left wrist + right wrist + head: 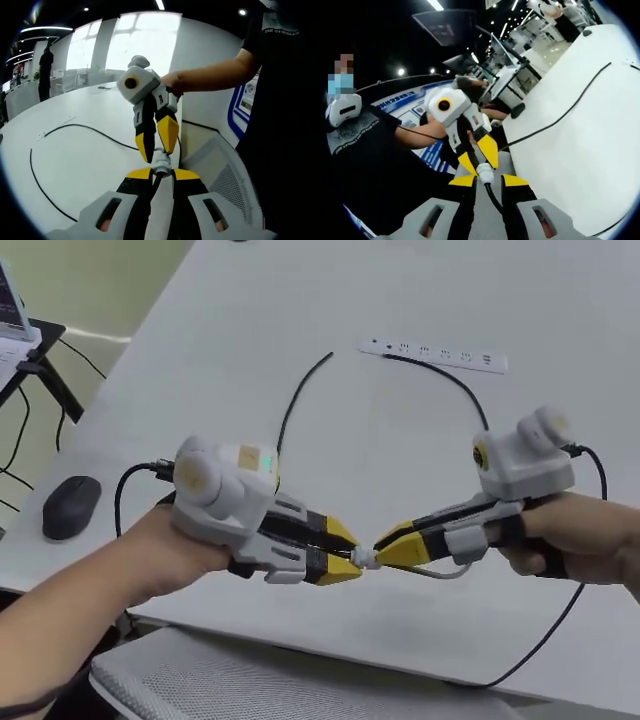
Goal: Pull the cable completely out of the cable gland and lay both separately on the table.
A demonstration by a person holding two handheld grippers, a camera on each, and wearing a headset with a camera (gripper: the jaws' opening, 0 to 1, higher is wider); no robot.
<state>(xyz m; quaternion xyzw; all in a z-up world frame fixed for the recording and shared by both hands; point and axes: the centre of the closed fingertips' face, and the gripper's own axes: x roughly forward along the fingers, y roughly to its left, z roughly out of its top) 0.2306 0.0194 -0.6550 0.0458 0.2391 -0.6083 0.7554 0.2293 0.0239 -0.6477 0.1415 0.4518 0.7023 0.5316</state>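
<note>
A small white cable gland (366, 560) hangs in the air over the table's near edge, between the two gripper tips. My right gripper (380, 543) comes in from the right, shut on the cable gland (485, 175), which sits level with its yellow tips. My left gripper (352, 560) meets it from the left, shut on the black cable (155, 186) just behind the gland (161, 162). A short curved piece of cable (492, 197) trails back under the right gripper (488, 181) and shows as a loop (440, 573) below it.
On the white table (400, 460) a long thin black cable (300, 400) runs to the far middle and a white power strip (435, 355) lies at the back. A dark mouse (70, 505) sits at the left edge. A grey mesh seat (250, 680) is below the near edge.
</note>
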